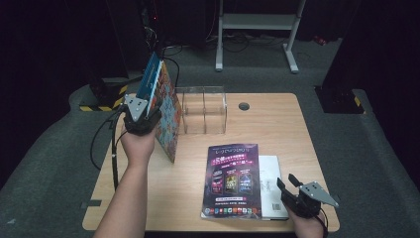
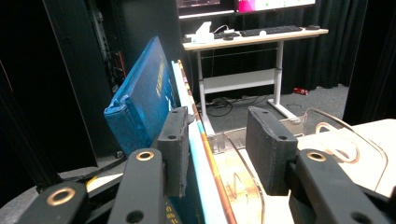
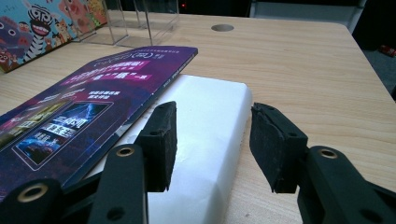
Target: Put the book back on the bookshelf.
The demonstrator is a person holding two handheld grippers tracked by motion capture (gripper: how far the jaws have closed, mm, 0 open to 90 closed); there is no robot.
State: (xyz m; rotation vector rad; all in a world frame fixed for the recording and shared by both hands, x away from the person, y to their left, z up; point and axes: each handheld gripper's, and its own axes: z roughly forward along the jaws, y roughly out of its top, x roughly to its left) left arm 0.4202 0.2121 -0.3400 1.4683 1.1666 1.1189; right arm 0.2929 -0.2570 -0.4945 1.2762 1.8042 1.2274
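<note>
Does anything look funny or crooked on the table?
Yes. The purple magazine lies askew on the white book, partly covering it. The blue book and colourful picture book lean tilted at the left gripper, outside the clear rack.

The light wooden table (image 1: 277, 124) lay bare along its right side and far right corner, broken only by a small round grey cable hole (image 1: 243, 106) near the far edge — a gripper could pass freely there. Toward the far edge's middle, a clear acrylic divided rack (image 1: 204, 110) stood in the way. Just left of it, a tilted stack of a blue hardcover book (image 2: 140, 100) and a colourful cartoon picture book (image 1: 168, 116) walled off the far left part. Near the front edge, a purple glossy magazine (image 1: 232, 181) lay flat over a white book (image 3: 205, 140), a low obstacle — the front left corner stayed open except for the person's forearm.
</note>
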